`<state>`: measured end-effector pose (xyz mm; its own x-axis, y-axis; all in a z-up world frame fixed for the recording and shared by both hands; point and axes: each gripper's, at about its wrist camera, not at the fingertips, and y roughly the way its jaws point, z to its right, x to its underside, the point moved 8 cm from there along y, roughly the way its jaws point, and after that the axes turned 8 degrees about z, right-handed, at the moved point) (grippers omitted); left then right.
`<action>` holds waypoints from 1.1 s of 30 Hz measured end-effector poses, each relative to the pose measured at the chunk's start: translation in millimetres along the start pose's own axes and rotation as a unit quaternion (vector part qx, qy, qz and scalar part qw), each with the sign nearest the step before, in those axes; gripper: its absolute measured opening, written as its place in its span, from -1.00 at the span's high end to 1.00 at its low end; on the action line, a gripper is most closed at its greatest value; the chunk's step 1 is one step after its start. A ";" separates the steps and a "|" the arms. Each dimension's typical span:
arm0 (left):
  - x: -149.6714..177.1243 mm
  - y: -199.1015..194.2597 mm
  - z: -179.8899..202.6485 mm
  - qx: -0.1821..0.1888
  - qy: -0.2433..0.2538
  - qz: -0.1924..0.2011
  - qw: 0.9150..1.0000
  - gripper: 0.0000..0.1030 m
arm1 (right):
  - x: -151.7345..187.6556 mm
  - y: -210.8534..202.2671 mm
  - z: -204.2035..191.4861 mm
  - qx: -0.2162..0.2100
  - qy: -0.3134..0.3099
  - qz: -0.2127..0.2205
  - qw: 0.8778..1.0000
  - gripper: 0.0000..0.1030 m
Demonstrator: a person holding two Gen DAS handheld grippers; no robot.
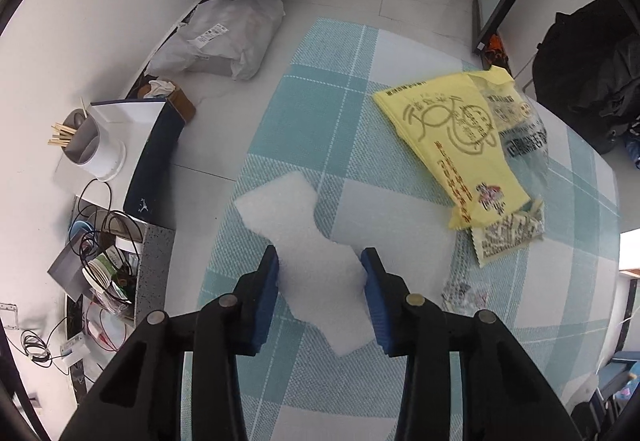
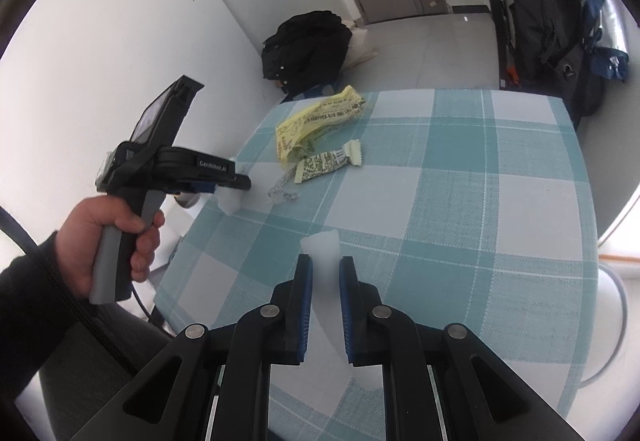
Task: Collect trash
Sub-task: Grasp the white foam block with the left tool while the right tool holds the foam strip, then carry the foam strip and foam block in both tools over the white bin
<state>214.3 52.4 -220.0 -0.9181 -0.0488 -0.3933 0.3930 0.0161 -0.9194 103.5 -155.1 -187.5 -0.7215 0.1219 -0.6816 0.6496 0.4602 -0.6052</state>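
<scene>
- Left wrist view: the left tool [image 1: 320,261] points down at the checked worktop [image 1: 400,209], its blue pads on either side of a white foam sheet [image 1: 304,237] that lies flat near the worktop's edge. The pads sit at the sheet's narrow waist; whether they press it yet I cannot tell from here.
- Left wrist view: a yellow bag [image 1: 452,137] and a printed wrapper [image 1: 508,237] lie well apart from the foam, untouched. So most of the trash is still to collect.
- Right wrist view: the right tool [image 2: 325,269] is clenched on a second white foam strip [image 2: 320,245], held above the worktop.
- Right wrist view: only here do the person's hand [image 2: 108,237] and the left tool's side show, its tip touching the foam at the worktop's edge. No bin shows in either view.
</scene>
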 end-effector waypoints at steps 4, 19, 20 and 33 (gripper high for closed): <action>6.0 -9.6 1.7 0.007 0.001 0.009 1.000 0.31 | -3.5 -6.0 -0.1 -0.001 0.004 0.009 1.000 0.76; 20.9 -84.5 25.7 0.066 0.002 0.081 0.995 0.31 | -19.8 -44.9 -7.2 -0.045 0.053 0.048 0.996 0.76; 21.9 -89.6 28.5 0.070 0.007 0.089 0.994 0.31 | -22.5 -49.0 -7.0 -0.048 0.055 0.052 0.996 0.76; 24.0 -154.8 129.1 0.168 0.075 0.142 0.973 0.31 | -65.7 -129.0 18.2 -0.032 0.052 0.141 0.988 0.77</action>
<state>138.0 -80.2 -86.6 -0.7571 0.0565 -0.6508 0.6036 -0.3206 -0.7300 71.4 -238.5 -72.2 -0.5365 0.3412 -0.7719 0.8143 0.4494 -0.3673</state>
